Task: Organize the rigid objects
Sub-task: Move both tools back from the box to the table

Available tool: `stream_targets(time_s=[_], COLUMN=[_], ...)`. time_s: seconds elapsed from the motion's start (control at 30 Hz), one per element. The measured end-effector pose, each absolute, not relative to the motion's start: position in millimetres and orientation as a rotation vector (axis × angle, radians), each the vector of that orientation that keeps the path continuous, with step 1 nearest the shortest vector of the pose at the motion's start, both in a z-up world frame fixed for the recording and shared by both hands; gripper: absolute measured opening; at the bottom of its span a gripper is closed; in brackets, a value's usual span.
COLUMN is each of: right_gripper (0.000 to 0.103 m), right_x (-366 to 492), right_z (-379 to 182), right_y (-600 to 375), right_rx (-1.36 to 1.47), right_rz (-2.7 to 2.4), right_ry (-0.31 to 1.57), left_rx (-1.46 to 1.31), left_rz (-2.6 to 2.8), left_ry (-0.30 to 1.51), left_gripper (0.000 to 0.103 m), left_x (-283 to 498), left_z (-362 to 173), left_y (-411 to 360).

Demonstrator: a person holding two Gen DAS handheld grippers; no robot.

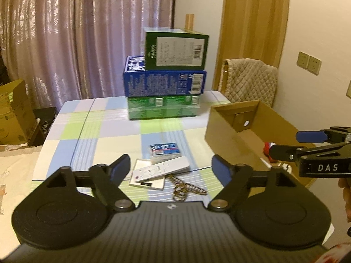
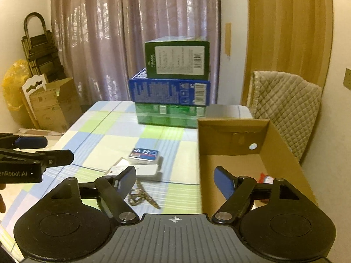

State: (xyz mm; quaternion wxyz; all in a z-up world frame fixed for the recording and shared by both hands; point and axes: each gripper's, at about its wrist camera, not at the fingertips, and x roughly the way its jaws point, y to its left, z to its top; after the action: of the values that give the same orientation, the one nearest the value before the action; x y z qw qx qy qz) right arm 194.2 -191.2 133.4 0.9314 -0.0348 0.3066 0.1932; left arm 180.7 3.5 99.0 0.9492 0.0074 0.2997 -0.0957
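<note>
Both the left tongs point(image 1: 170, 168) and the right tongs point(image 2: 174, 180) gape empty; the remote point(image 1: 162, 169), card pack point(image 1: 165, 151) and chain point(image 1: 186, 189) await the cardboard box point(image 2: 232, 138) (something red is already inside).

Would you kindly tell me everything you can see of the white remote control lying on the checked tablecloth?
The white remote control is a slim, flat plastic bar with a ring pad and rows of small pale buttons. It lies face up, slanted, partly on a flat white card, and its far end meets a small blue-labelled packet. A brown patterned strap lies just beside it. No gripper touches it.
</note>
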Motion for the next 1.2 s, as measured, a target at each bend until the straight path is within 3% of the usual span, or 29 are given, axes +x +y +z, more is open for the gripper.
stream_targets(time_s=[0.37, 0.9, 1.2], right_gripper=[0.077, 0.077, 0.077], right_x=[199, 215, 230], right_z=[112, 59, 24], right_y=[-166, -165, -137], right_rx=[-0.063, 0.003, -0.102], right_rz=[0.427, 0.41, 0.559], right_ry=[0.665, 0.707, 0.763], left_rx=[0.026, 0.007, 0.025], left_rz=[-0.133, -0.08, -0.131], left_ry=[0.636, 0.646, 0.655], left_gripper=[0.093, 0.092, 0.092], left_x=[182, 201, 220], left_z=[77, 25, -7], left_y=[35, 60, 63])
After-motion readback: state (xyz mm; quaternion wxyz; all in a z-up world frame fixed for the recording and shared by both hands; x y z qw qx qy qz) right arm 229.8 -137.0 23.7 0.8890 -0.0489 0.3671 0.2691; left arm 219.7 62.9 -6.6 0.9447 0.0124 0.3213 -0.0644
